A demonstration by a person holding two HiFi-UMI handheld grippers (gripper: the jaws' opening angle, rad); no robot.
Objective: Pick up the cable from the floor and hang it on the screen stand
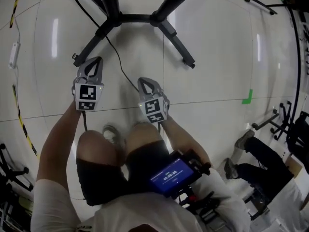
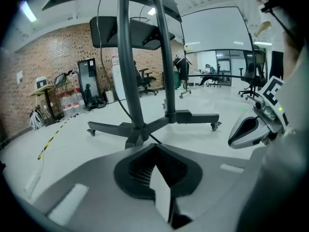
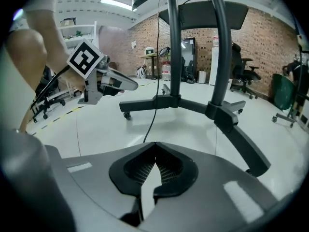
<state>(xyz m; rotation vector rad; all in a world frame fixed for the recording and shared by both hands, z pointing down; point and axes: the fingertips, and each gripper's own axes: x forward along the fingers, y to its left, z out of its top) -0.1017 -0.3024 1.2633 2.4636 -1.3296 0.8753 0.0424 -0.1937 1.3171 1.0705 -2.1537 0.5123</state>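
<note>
**Cable (image 1: pixel 117 57) on the floor (image 1: pixel 217 57) by the screen stand (image 1: pixel 135 18)**

One cable is seen. It is thin, black and round. In the right gripper view, part of it is seen hanging straight down between the stand's poles. The rest is laid on the pale, shiny floor. From the middle of the stand's base it is bent softly toward the person. It is lost from sight at the tip of the right gripper (image 1: pixel 143 82). It cannot be told whether the tip is touching it.

One screen stand is seen. It is black. Two poles (image 2: pixel 128 57) are counted, and two legs (image 1: pixel 176 40) are pointed toward the grippers.

Two grippers are held low over the floor, one in each hand. The left gripper (image 1: pixel 95 60) is set just beside the end of one leg, well apart from the cable. Its jaws are pressed together, and nothing is seen between them. The right gripper's jaws are pressed together too, and no cable is seen between the pads. Two marker cubes (image 1: pixel 88 96) are counted, one on each gripper.

One green mark (image 1: pixel 247 98) is stuck on the floor off to the right. One yellow and black striped line (image 1: pixel 21 124) is laid along the floor at the left.
</note>
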